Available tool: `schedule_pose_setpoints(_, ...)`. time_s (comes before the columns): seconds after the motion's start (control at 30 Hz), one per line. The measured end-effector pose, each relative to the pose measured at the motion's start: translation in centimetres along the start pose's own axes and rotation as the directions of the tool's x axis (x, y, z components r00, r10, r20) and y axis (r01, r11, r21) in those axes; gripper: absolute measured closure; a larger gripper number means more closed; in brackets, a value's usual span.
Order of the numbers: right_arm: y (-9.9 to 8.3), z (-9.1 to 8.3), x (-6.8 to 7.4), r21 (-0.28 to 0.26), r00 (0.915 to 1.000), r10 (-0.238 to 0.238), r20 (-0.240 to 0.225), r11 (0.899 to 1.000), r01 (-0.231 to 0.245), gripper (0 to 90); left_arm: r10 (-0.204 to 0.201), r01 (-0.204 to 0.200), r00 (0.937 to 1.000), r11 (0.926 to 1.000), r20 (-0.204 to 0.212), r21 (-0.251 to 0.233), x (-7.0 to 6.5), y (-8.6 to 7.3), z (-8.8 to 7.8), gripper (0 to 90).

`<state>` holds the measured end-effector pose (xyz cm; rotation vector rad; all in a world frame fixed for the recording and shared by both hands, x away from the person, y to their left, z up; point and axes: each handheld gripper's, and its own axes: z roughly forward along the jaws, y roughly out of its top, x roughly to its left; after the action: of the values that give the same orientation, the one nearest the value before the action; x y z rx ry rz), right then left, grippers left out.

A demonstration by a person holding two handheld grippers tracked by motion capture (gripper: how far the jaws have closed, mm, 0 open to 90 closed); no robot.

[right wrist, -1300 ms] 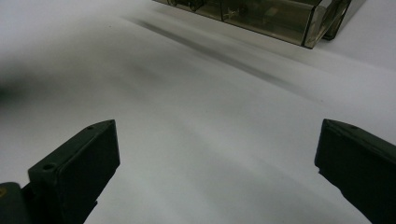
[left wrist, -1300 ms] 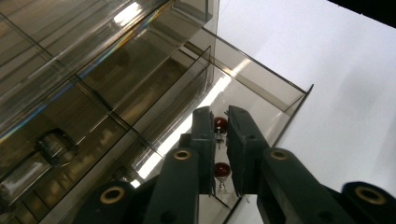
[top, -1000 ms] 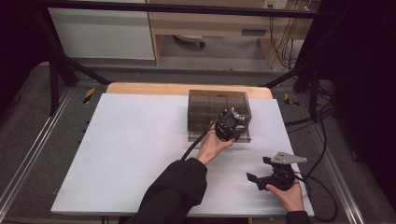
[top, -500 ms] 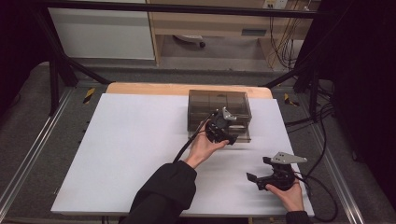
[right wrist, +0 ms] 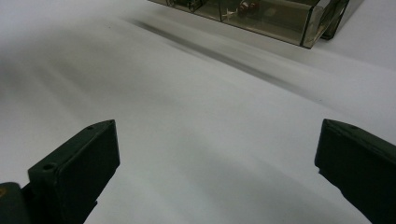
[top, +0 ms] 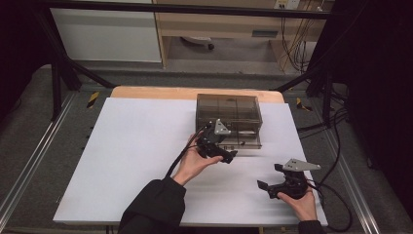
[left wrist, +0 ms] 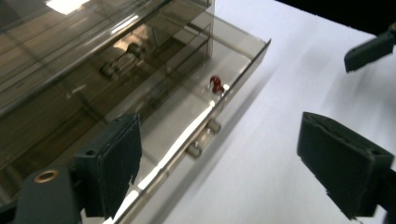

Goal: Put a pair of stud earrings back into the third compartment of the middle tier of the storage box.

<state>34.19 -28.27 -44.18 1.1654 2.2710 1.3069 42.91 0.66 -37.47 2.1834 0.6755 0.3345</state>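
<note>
A smoky see-through drawer box (top: pixel 229 111) stands at the back of the white table (top: pixel 136 161). Its lowest drawer (top: pixel 245 142) is pulled out, with a small red piece (left wrist: pixel 215 84) lying in it and two handle studs (left wrist: pixel 201 139) on its front. My left gripper (top: pixel 225 152) hovers just in front of that drawer. Its jaws have just been opening and now stand open, pads (left wrist: pixel 114 163) wide apart with nothing between them. My right gripper (top: pixel 269 176) rests near the table's front right, open and empty, and the drawer (right wrist: pixel 261 16) lies far ahead of it.
Bare white table spreads left of the box and between the two hands. A wooden strip (top: pixel 156 92) edges the table's far side. Black frame posts and cables (top: pixel 336 146) run along the right. The right gripper's jaw tip (left wrist: pixel 371 46) pokes into the left gripper view.
My left gripper has drawn back from the box front toward the near left, and its jaws have spread. The bottom drawer now shows pulled out. The right hand has kept still.
</note>
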Motion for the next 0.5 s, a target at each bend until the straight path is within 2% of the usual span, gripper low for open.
schedule_pose_setpoints(0.1, 0.0, 0.0, 0.0, 0.003, 1.0, -0.002, 0.003, 1.0, 0.002, 0.6, -0.001, 0.001, 1.0, 1.0, -0.003, -0.002, 0.2, -0.7, -0.6, 11.9)
schedule_pose_setpoints(0.2, -0.1, 0.1, 0.0, 0.005, 1.0, -0.002, 0.004, 1.0, 0.002, 0.5, -0.025, 0.025, 0.9997, 0.9994, -0.002, -0.023, 0.8, -2.2, -2.0, 11.6)
schedule_pose_setpoints(0.33, -0.1, 0.1, 0.0, 0.005, 1.0, -0.002, 0.005, 1.0, 0.002, 0.5, -0.043, 0.043, 0.9991, 0.9984, -0.003, -0.036, 1.4, -3.3, -3.1, 11.2)
schedule_pose_setpoints(0.43, -0.1, 0.1, 0.0, 0.005, 1.0, -0.003, 0.006, 1.0, 0.003, 0.6, -0.047, 0.046, 0.9987, 0.9981, -0.021, -0.04, 2.1, -4.4, -4.1, 10.7)
schedule_pose_setpoints(0.5, -0.1, 0.2, 0.0, 0.009, 1.0, -0.002, 0.006, 1.0, 0.002, 0.5, -0.068, 0.067, 0.9974, 0.9964, -0.026, -0.052, 2.5, -5.1, -4.8, 10.5)
